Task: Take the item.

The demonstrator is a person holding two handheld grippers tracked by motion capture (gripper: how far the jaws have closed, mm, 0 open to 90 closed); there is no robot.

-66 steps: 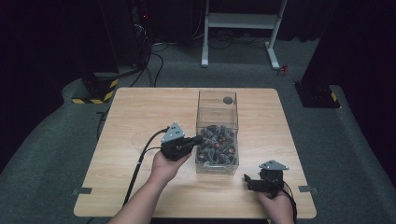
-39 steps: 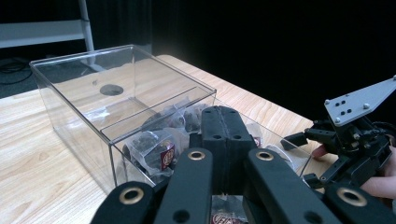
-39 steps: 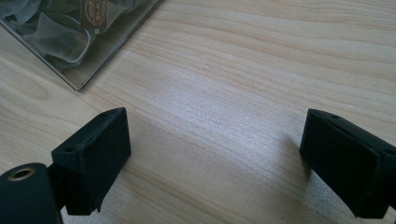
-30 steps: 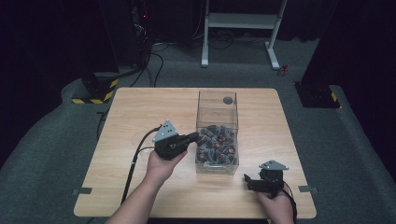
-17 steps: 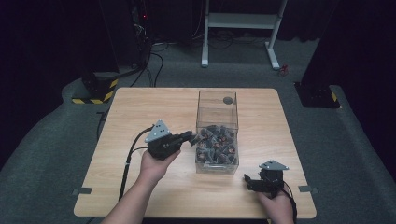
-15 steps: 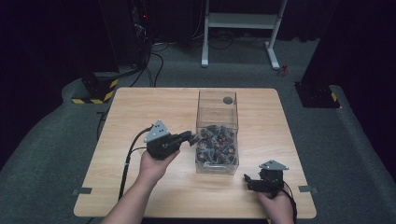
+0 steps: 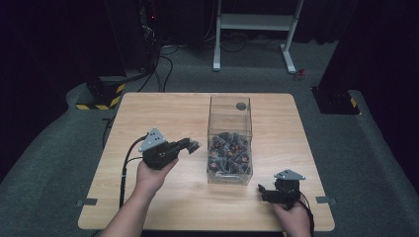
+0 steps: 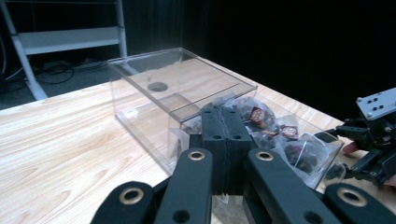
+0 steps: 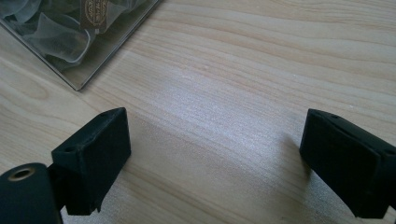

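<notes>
The left tool (image 7: pixel 190 145) hung just left of the clear box (image 7: pixel 230 174), jaws pressed flat together w/ nothing seen between them. In the left gripper view its matte black fingers (image 8: pixel 225 140) met in one seam, brass-ringed pivots below, aimed at the box's near end. The box was a tall rectangular container of thin transparent plastic, sharp-cornered, standing on the pale wood-grain desk (image 7: pixel 148 113) approx. mid-desk. Its near half was heaped w/ small sachets (image 7: pixel 228 153) (translucent crinkly film, dark contents, tiny brown-red square labels); the far half showed bare bottom and a dark round spot (image 7: pixel 241 105).

The right tool (image 7: pixel 267 192) rested low near the desk's front right corner, held by the person's right hand (image 7: pixel 291 219), a grey three-cornered plate on top. Its jaws stood wide apart, empty: in the right gripper view two blocky black pads (image 9: pixel 95 154) flanked bare glossy wood, the box's corner (image 9: pixel 84 42) at upper left, well apart from them.

The left hand (image 7: pixel 150 175) gripped its tool's body from below, black cable trailing back over the desk.
</notes>
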